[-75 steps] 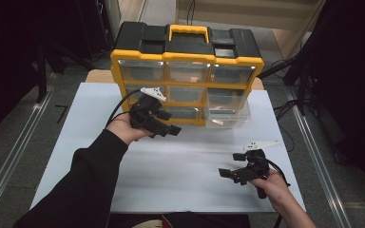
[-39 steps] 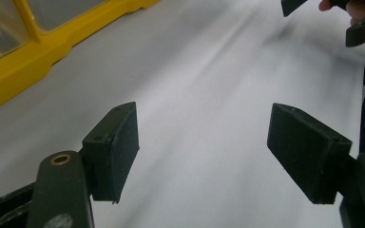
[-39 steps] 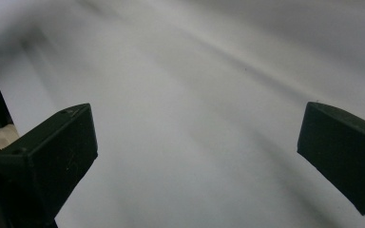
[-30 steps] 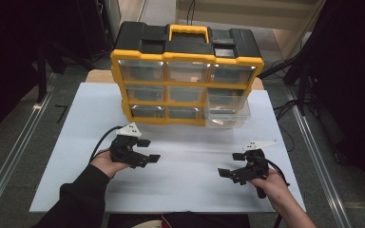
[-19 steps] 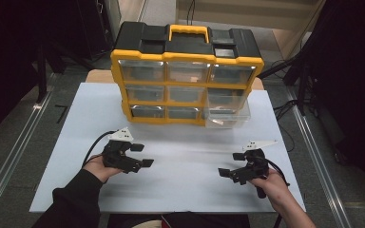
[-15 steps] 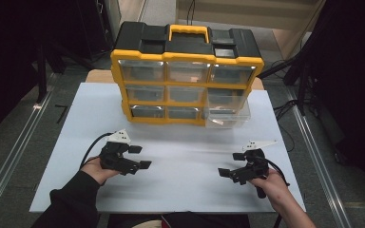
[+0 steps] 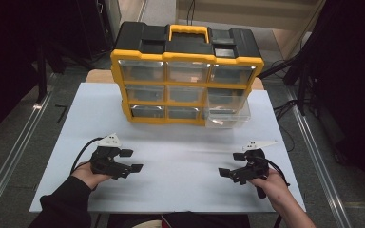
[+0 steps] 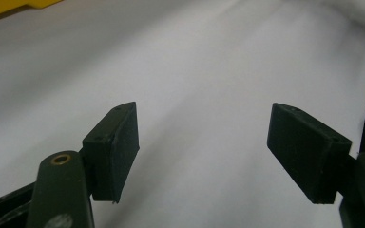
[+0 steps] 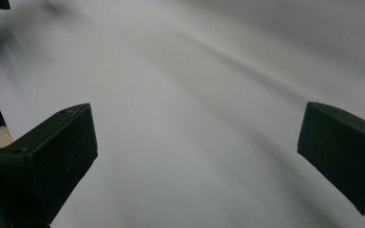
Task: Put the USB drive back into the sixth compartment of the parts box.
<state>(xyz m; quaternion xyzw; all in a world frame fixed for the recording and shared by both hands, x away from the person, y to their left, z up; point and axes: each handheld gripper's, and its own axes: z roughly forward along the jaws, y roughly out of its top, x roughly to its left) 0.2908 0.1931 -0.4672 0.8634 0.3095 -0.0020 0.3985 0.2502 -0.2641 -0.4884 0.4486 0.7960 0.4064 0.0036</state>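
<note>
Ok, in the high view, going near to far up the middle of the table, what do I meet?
Bare white table top → pulled-out clear drawer → yellow drawer organizer → its yellow carry handle.

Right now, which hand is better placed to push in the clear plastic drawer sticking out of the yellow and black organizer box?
Probably the right gripper: the clear plastic drawer juts out at the box's bottom-right corner, on its side. The left gripper sits farther across.
</note>
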